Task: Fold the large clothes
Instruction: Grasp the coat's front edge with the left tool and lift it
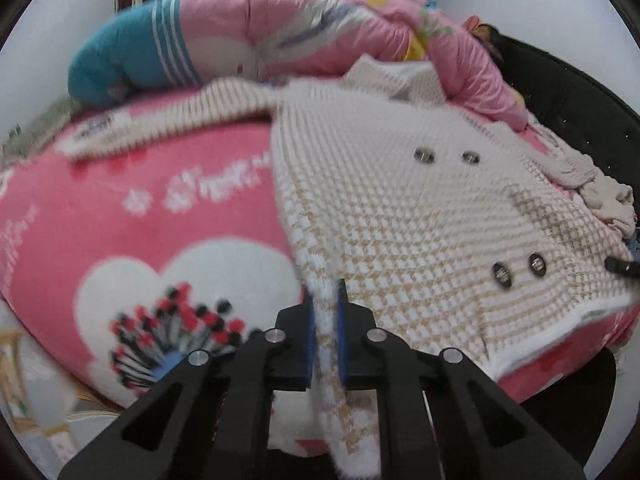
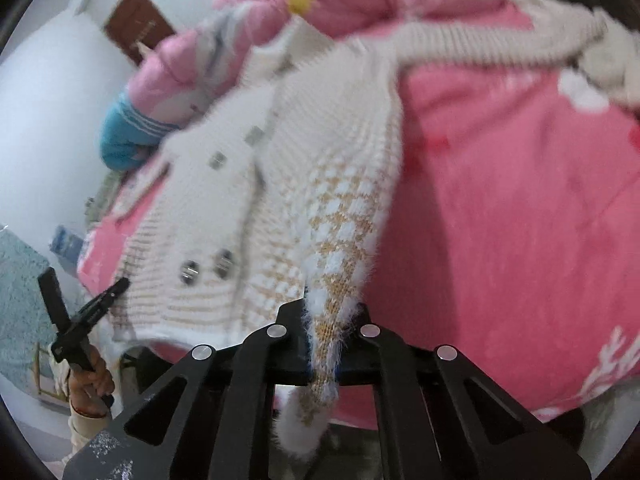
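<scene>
A white-and-tan knit coat (image 1: 400, 208) is spread across a pink blanket (image 1: 140, 208) on a bed, its double rows of metal buttons (image 1: 444, 156) facing up. In the left wrist view, the coat's hem corner at 6 o'clock is pinched between the blue pads (image 1: 309, 332) of the left gripper (image 1: 325, 296), its jaws closed on the fluffy edge. In the right wrist view, the opposite hem corner of the coat (image 2: 280, 184) is gripped at 6 o'clock by the right gripper (image 2: 326, 312), whose jaws are clamped on the fabric. One sleeve (image 2: 500, 44) is seen stretched toward 1 o'clock over the blanket (image 2: 500, 200). A pink quilt (image 1: 320, 28) is bunched at 12 o'clock beyond the collar. The left gripper (image 2: 80, 320) is seen at 8 o'clock, held in a hand (image 2: 92, 380).
</scene>
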### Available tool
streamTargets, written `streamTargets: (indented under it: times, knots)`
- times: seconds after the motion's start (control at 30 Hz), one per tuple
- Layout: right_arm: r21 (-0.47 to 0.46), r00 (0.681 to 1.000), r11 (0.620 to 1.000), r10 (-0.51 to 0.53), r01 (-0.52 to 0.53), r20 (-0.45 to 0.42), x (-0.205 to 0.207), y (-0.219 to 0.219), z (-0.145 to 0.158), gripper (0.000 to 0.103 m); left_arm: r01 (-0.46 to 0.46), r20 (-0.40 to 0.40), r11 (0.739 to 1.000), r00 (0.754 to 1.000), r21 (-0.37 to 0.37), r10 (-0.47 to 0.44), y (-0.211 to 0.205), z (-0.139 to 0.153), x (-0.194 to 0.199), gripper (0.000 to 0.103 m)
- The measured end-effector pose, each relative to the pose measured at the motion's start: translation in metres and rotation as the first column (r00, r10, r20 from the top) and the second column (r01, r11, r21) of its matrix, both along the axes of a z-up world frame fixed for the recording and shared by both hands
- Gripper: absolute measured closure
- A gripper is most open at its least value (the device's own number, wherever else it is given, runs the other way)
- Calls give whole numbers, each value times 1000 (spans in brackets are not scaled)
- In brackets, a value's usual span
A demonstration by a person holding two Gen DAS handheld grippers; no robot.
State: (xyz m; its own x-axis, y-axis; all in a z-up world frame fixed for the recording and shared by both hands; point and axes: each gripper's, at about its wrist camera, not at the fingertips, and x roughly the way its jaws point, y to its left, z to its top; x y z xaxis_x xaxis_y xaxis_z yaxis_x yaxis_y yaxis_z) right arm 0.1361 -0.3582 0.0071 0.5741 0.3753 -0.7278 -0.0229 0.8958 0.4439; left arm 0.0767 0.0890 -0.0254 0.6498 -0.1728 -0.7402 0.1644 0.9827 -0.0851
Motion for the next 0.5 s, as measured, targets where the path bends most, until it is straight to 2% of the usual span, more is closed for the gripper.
streamTargets:
  times: [0.13, 0.27, 0.4, 0.5]
  knots:
    - [-17, 996, 999, 28, -27, 79, -20, 0, 33, 99, 14, 61, 1000, 998, 27, -15, 0, 34, -17, 95]
    - [-23, 993, 999, 40, -38, 113, -49, -1, 49, 99, 42, 78, 999, 996, 31, -45, 4, 54, -46, 95]
    - [-25, 995, 999, 47, -45, 90, -81, -5, 51, 99, 69, 55, 996, 996, 60, -73, 6, 61, -87, 95]
    - [-17, 999, 999, 32, -31, 37, -101, -9, 35, 99, 69, -2, 997, 998, 34, -69, 13, 52, -107, 95]
